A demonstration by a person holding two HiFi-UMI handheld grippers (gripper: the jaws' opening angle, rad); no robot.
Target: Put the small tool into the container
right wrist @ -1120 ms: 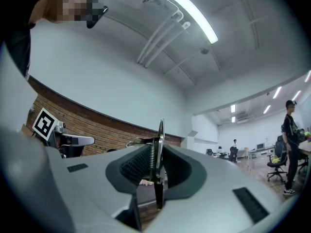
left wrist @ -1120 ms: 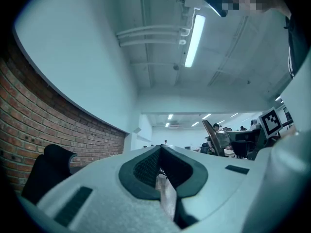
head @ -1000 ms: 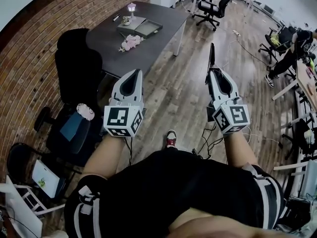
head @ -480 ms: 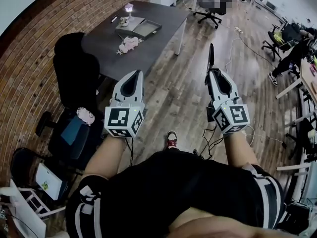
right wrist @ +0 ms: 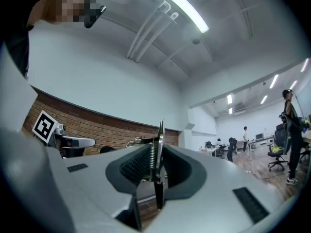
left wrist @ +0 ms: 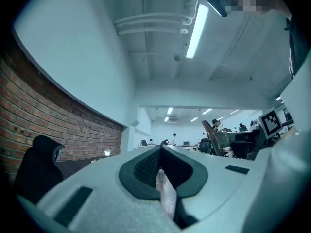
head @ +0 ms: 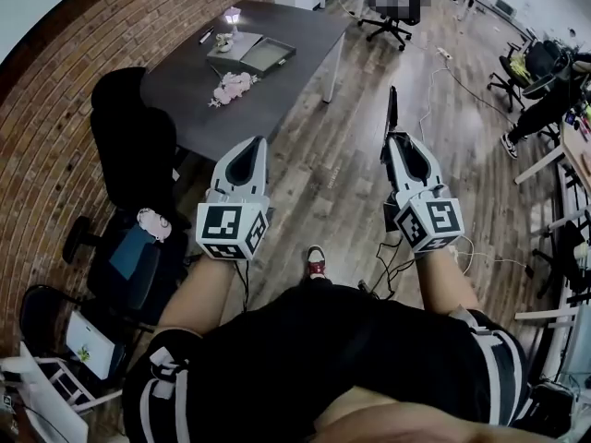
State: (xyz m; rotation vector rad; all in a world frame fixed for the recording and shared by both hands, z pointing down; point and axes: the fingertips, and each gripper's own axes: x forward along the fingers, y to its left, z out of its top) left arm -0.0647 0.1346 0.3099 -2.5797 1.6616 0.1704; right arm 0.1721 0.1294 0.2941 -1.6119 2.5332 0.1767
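My right gripper (head: 393,137) (right wrist: 158,152) is shut on the small tool (head: 392,109) (right wrist: 159,140), a slim metal pliers-like piece with a spring; it sticks out past the fingertips. My left gripper (head: 249,144) (left wrist: 160,149) is shut with nothing in it. Both are held level over the wooden floor, pointing toward a dark table (head: 295,35) ahead. A dark shallow tray (head: 269,55) lies on that table next to a lighter flat tray (head: 236,44). Both trays are well beyond the grippers.
On the table also sit pink flowers (head: 229,88), a small lit lamp (head: 231,14) and a pen (head: 205,35). A black office chair (head: 134,146) stands left of my path along the brick wall (head: 55,118). Cables (head: 397,257) lie on the floor.
The floor, chair and table have slid a little down and left in the head view as the person walks forward. Both grippers keep the same pose and grip.
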